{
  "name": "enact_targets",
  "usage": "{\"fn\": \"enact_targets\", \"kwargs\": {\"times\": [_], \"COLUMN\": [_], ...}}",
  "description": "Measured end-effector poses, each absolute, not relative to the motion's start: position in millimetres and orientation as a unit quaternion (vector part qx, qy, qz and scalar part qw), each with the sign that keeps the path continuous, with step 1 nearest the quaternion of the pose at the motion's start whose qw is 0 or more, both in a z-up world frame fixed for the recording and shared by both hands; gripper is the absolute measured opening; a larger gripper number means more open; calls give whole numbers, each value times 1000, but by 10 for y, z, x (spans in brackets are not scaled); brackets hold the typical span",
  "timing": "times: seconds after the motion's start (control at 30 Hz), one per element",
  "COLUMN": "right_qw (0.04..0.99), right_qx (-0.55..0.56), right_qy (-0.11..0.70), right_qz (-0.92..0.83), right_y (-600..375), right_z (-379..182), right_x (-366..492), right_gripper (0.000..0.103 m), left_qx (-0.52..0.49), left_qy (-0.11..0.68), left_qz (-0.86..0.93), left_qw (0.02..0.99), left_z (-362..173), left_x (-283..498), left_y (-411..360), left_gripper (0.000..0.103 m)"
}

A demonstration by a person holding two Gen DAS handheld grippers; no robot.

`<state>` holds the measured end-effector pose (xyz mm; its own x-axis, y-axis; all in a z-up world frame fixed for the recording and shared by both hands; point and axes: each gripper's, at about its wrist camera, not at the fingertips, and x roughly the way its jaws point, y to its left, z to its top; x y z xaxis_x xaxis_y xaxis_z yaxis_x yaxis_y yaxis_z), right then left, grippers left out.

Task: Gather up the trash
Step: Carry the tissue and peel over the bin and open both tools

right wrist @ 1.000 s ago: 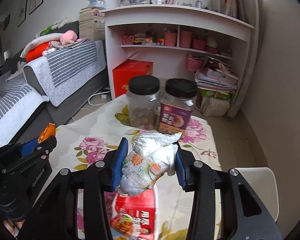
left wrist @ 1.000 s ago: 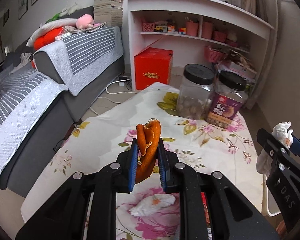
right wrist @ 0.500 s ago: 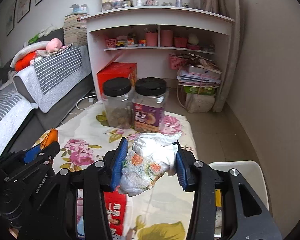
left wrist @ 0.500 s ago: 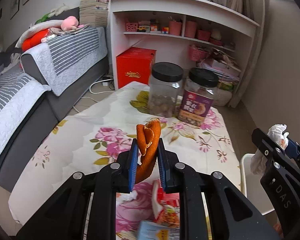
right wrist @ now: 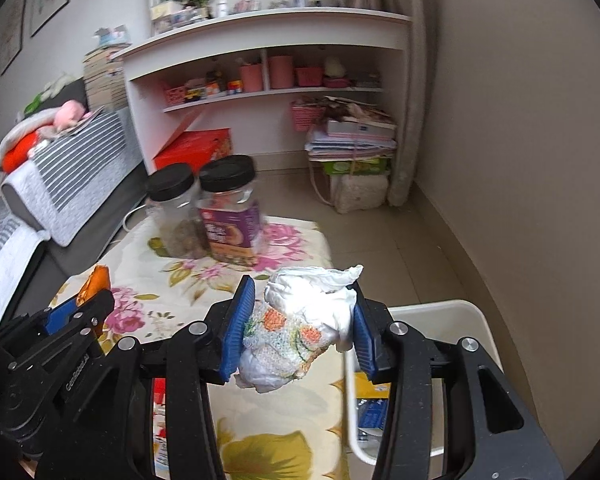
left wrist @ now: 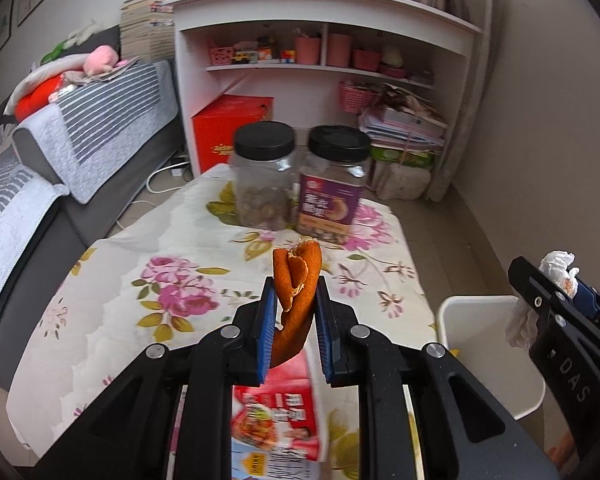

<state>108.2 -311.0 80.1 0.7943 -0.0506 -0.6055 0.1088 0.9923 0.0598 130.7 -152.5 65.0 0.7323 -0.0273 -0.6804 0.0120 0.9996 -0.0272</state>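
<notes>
My left gripper (left wrist: 296,300) is shut on a curled orange peel (left wrist: 296,280) and holds it above the floral-cloth table (left wrist: 140,272). My right gripper (right wrist: 300,316) is shut on a crumpled white tissue wad (right wrist: 300,320) with an orange print, held at the table's right edge beside a white bin (right wrist: 452,316). The bin also shows in the left wrist view (left wrist: 484,320), with the right gripper (left wrist: 556,284) above it. The left gripper (right wrist: 84,300) shows at the lower left of the right wrist view.
Two black-lidded jars (left wrist: 300,180) stand at the table's far end. A red snack packet (left wrist: 276,420) lies under my left gripper. The bin holds some packaging (right wrist: 372,400). A grey sofa (left wrist: 60,128) runs along the left; white shelves (left wrist: 320,40) and a red box (left wrist: 228,124) stand behind.
Both grippers have swung to the right with their loads. The white bin has come into view below the right gripper, and the jars have shifted left in both views.
</notes>
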Motion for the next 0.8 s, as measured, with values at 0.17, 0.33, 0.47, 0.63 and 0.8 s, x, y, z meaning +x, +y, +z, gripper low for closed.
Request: {"fn": "enact_targets", "kwargs": {"times": [0.17,0.33,0.47,0.63,0.8], "right_qw": [943,935,925,917,908], "right_qx": [70,111,138,171,190], "right_qy": [315,318,319,304,287], "right_qz": [-76,-114,-150,-194,-238], "right_y": [-3512,-3985,-4347,-4729,-5065], "right_z": [816,811,804,814,822], "right_x": [1019,951,875,724,546], "right_gripper": [43,45,62,73,86], "left_qx": [0,14,27,41,57], "left_qy": [369,372,373,374,376], "left_qz": [-27,-46,-64,-85,-111], "left_qw": [929,927,925,923,918], "left_z": [648,638,639,630,606], "left_x": [1282,1259,1230,1207,1175], "left_y": [-1809,-2116,-2426,-2759,-3152], "left_gripper": [19,19,19,19,19]}}
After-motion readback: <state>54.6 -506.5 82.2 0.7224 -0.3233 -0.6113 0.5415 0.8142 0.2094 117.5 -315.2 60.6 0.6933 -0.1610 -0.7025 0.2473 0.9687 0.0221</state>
